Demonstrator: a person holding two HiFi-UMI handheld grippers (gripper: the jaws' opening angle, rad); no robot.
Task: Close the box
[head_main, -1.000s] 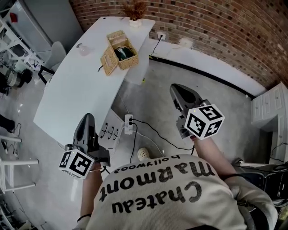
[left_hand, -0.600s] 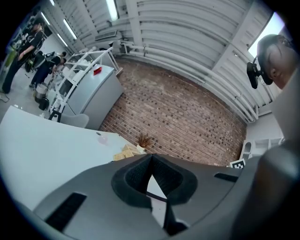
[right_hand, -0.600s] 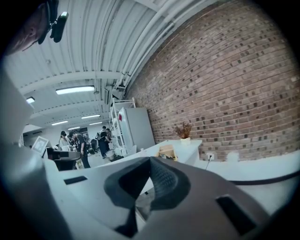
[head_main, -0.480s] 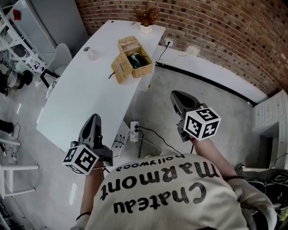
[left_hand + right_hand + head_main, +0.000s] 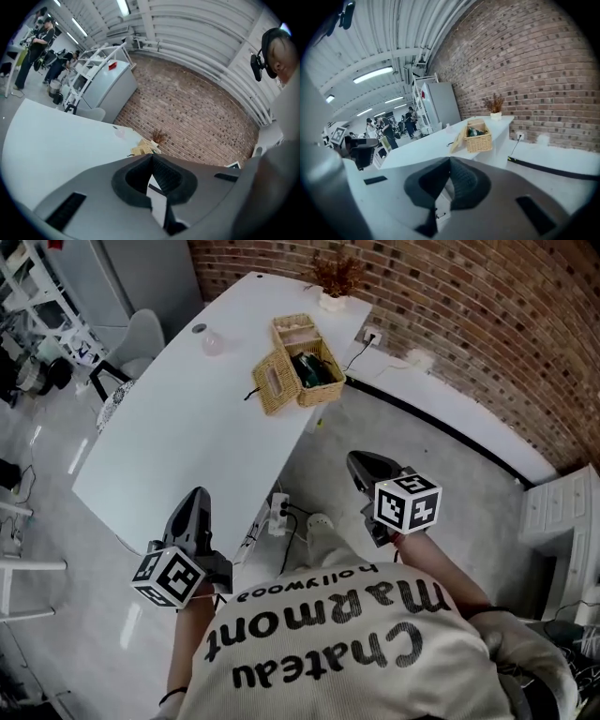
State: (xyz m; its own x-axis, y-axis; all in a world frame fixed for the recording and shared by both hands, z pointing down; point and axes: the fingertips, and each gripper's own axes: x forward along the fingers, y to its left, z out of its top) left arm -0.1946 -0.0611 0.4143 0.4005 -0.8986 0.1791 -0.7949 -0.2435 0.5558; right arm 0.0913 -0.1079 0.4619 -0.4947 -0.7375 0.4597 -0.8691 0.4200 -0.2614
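Note:
An open wicker box (image 5: 302, 372) stands at the far right end of the white table (image 5: 178, 437). One lid hangs down its left side and another leans back behind it; dark things lie inside. The box shows far off in the left gripper view (image 5: 143, 149) and in the right gripper view (image 5: 477, 136). My left gripper (image 5: 198, 495) hovers shut and empty over the table's near edge. My right gripper (image 5: 357, 461) is shut and empty too, above the floor to the right of the table. Both are well short of the box.
A potted dry plant (image 5: 335, 277) stands at the table's far end and a small clear object (image 5: 213, 341) lies left of the box. A power strip (image 5: 277, 512) with cables lies on the floor under the table edge. A brick wall (image 5: 469, 324) runs behind. People stand far off (image 5: 384, 126).
The view has moved closer to the table, so the box now sits lower and further right in the head view. Both grippers stay shut and low, in front of the person.

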